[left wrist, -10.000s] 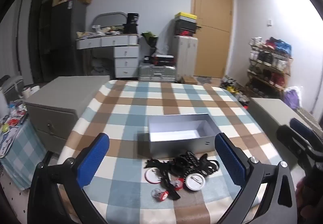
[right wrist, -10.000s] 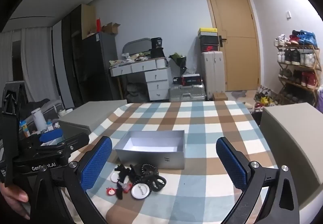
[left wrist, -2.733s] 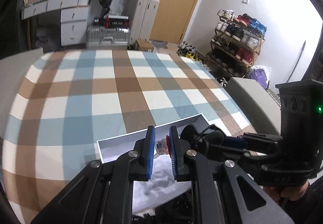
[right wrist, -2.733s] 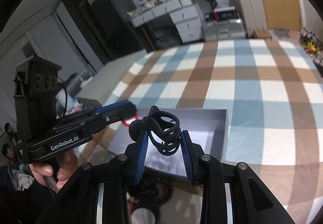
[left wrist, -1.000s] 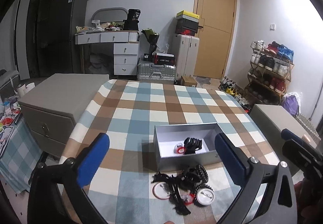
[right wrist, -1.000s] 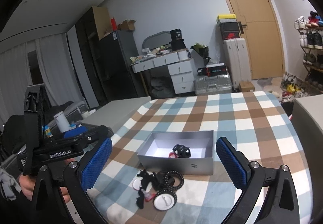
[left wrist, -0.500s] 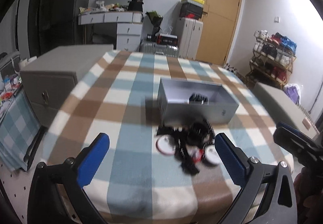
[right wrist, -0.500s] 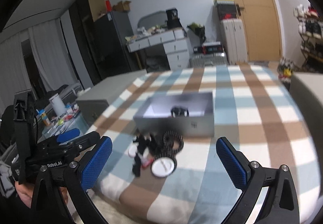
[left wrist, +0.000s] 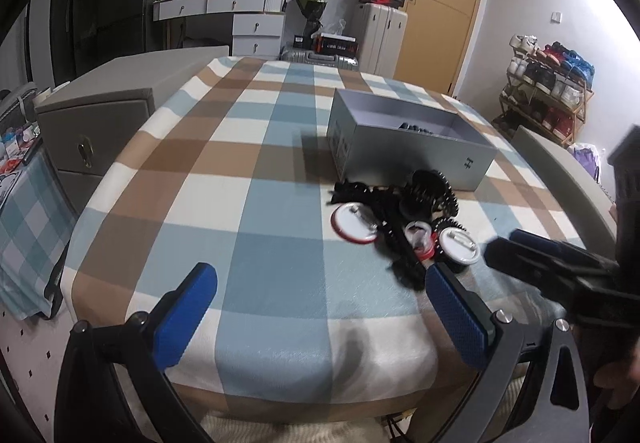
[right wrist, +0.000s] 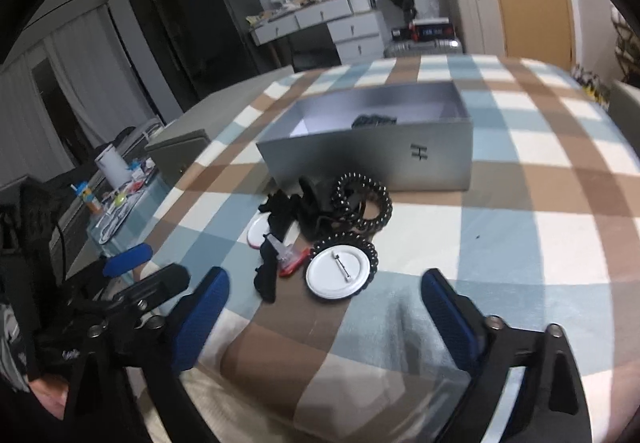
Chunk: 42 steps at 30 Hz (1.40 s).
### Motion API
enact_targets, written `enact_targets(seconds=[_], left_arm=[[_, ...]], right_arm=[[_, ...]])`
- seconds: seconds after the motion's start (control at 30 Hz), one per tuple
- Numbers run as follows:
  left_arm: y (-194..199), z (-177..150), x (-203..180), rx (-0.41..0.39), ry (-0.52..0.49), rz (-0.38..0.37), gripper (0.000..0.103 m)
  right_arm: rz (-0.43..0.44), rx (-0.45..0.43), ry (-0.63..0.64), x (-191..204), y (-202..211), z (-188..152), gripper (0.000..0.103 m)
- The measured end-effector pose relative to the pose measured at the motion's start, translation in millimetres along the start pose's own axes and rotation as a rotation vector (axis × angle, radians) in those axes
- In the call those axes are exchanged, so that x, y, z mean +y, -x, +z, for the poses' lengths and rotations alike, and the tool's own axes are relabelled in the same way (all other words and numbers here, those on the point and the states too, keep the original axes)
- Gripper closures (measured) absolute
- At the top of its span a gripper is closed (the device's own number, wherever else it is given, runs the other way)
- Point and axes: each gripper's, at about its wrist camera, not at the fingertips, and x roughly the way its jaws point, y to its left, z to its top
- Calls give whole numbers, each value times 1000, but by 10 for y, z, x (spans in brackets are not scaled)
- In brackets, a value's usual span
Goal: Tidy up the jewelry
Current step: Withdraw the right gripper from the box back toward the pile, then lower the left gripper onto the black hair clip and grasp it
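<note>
Approaching the pile (right wrist: 320, 227) low over the near edge of the table (left wrist: 280, 283), both tools empty. Left gripper (left wrist: 320, 307) spread wide, nothing between the fingers; right gripper (right wrist: 324, 307) likewise wide apart and holding nothing.

Advised: singling out one piece at a time, closing on an edge standing clear of the tangle. The white round badge (right wrist: 338, 273) lying nearest the right gripper, pin side up, looking flat and likely hard to pinch; tipping it by its rim probably safer than pressing down. The black coil hair tie (right wrist: 362, 203) sitting just in front of the grey box (right wrist: 400, 159), springy and easier to grab.

Box standing open behind the pile, already containing a dark item (right wrist: 374, 120).
</note>
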Motion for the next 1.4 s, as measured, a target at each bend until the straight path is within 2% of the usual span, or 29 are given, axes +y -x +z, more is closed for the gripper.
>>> enact_targets(seconds=[0.13, 0.23, 0.4, 0.53, 0.57, 0.7, 1.0, 1.4], left_arm=[[-31, -27, 17, 12, -3, 1, 2], [-49, -39, 23, 20, -6, 3, 2], [-72, -30, 38, 31, -3, 0, 2], [-56, -27, 24, 23, -11, 4, 2], [-68, -14, 27, 21, -14, 6, 2], [-51, -10, 13, 19, -23, 10, 2], [-47, 27, 8, 31, -13, 9, 1], [-285, 147, -310, 110, -94, -61, 2]], right_arm=[[-27, 38, -1, 8, -145, 14, 23], [-48, 59, 22, 50, -206, 11, 36], [-113, 60, 58, 81, -239, 0, 39], [-127, 66, 82, 96, -234, -4, 60], [-123, 65, 83, 95, -226, -8, 62], [-124, 58, 85, 95, -200, -22, 63], [-64, 2, 48, 26, -16, -59, 63], [-50, -60, 67, -51, 199, -118, 64]])
